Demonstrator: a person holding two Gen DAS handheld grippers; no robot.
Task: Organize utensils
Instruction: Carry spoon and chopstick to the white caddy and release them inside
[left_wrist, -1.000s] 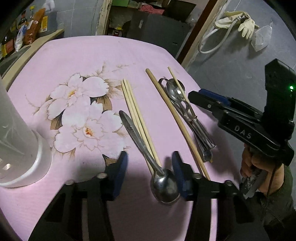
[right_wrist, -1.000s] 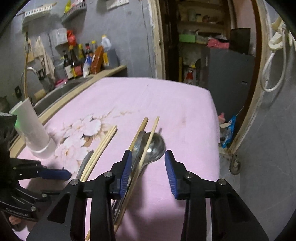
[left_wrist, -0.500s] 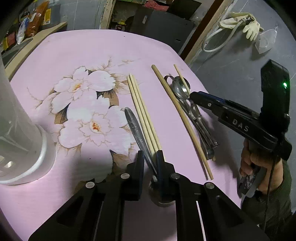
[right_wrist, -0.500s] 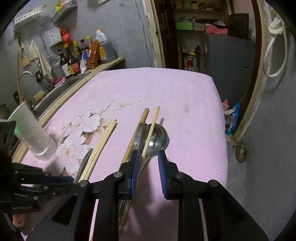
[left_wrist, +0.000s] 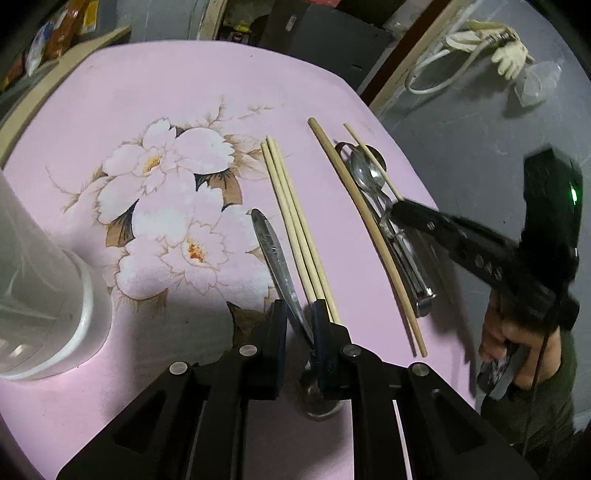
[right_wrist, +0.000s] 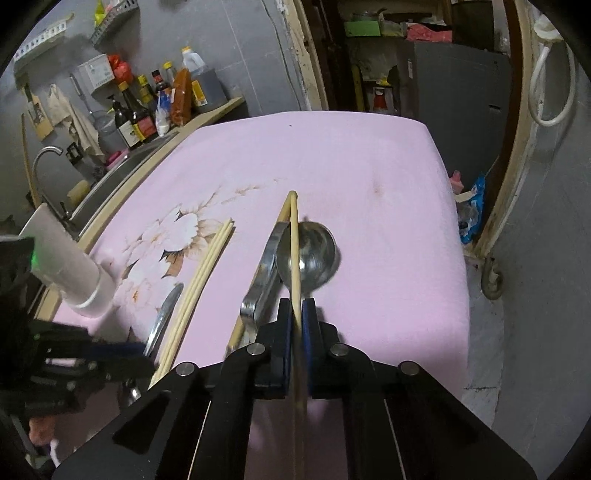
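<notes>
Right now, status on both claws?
Left claw just closed on spoon handle. Right claw just closed on single chopstick lying over the ladle. White holder at left, path unobstructed.

A steel spoon (left_wrist: 275, 258) is pinched between the left claw (left_wrist: 299, 326) fingers, handle stretched ahead. A pair of pale wooden chopsticks (left_wrist: 291, 218) is laid just right of it; a white plastic cylinder holder (left_wrist: 40, 295) is stood far left. A single thin wooden chopstick (right_wrist: 294, 251) is clamped in the right claw (right_wrist: 294, 314), crossed over a round steel ladle (right_wrist: 308, 254) ahead.
</notes>
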